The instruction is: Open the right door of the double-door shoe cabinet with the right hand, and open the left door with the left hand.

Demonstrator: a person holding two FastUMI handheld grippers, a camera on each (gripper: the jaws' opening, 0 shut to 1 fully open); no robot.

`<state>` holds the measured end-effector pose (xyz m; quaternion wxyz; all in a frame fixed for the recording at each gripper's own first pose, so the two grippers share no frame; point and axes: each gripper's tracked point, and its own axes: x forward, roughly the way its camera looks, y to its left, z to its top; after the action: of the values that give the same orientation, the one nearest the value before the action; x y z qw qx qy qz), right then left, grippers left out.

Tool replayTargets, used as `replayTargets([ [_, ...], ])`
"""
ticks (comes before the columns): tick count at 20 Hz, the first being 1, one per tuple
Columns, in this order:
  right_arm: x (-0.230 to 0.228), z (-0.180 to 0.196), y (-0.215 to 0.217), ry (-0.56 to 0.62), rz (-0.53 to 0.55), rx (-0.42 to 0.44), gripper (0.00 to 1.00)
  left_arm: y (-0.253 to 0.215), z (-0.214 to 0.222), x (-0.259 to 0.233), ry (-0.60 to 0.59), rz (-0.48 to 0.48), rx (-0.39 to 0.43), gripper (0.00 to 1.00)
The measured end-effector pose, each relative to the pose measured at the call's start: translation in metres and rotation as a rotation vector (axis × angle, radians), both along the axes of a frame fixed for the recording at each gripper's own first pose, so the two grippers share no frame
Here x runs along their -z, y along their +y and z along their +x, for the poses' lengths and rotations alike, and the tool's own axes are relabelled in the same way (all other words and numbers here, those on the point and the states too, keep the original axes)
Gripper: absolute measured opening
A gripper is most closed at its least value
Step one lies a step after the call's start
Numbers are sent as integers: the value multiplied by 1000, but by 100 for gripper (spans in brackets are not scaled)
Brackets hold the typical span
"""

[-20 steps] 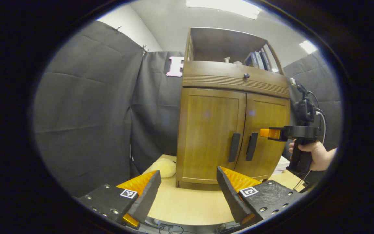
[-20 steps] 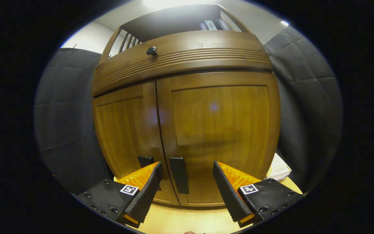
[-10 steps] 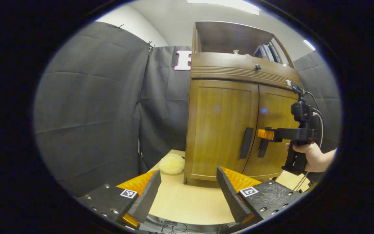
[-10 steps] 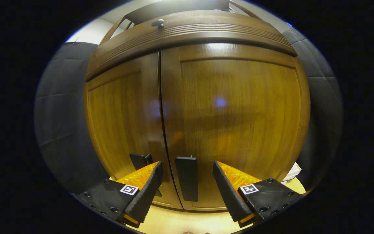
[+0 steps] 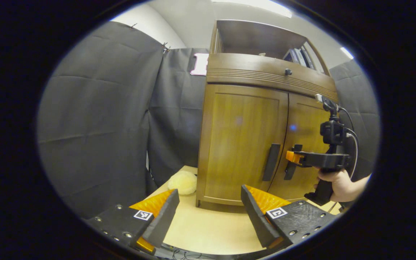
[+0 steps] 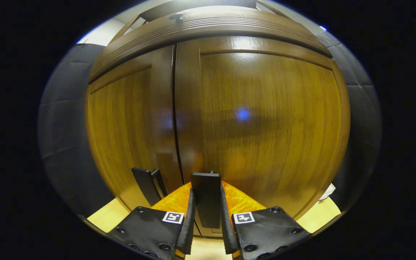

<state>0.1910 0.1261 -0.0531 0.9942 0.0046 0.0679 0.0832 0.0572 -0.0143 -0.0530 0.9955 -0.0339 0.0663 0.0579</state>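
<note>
A brown wooden shoe cabinet (image 5: pixel 242 119) stands on the pale table, both doors closed. In the right gripper view the right door (image 6: pixel 265 122) is very close, and my right gripper (image 6: pixel 207 216) is shut on its black vertical handle (image 6: pixel 206 195), a finger on each side. The left door's black handle (image 6: pixel 146 186) sits just to the left. In the left gripper view my left gripper (image 5: pixel 209 213) is open and holds nothing, low over the table and short of the left door (image 5: pixel 242 139) and its handle (image 5: pixel 271 161). There the right gripper (image 5: pixel 293 157) shows at the right handle, held by a hand (image 5: pixel 341 182).
A pale yellow soft lump (image 5: pixel 182 182) lies on the table (image 5: pixel 208 227) beside the cabinet's left foot. Above the doors is a drawer with a small black knob (image 5: pixel 287 72), then an open shelf with books (image 5: pixel 300 56). Black cloth walls stand behind and to both sides.
The right gripper has moved in to the right door's handle and closed on it. The left gripper's view shifted slightly; its fingers stay open.
</note>
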Motion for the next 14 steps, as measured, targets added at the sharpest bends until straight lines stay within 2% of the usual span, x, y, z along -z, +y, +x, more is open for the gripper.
replayTargets([
  [1,2,1,3,6,11,-6,29,0,-1,0,-1,-1,5,100],
  [2,1,1,4,0,4,-16,28,-1,-3,1,-2,0,9,100],
  [3,1,-1,2,-5,-7,-35,22,-1,-2,0,-3,3,12,100],
  [4,0,5,3,-7,-11,-57,22,-2,-4,0,-5,8,16,100],
  [7,3,-1,5,8,-14,-99,10,-5,-9,2,-3,19,30,100],
  [9,3,-1,2,8,-37,-80,7,-10,-16,-1,-3,20,43,100],
  [14,2,-6,2,18,-45,-55,7,-11,-48,-5,-26,25,54,100],
])
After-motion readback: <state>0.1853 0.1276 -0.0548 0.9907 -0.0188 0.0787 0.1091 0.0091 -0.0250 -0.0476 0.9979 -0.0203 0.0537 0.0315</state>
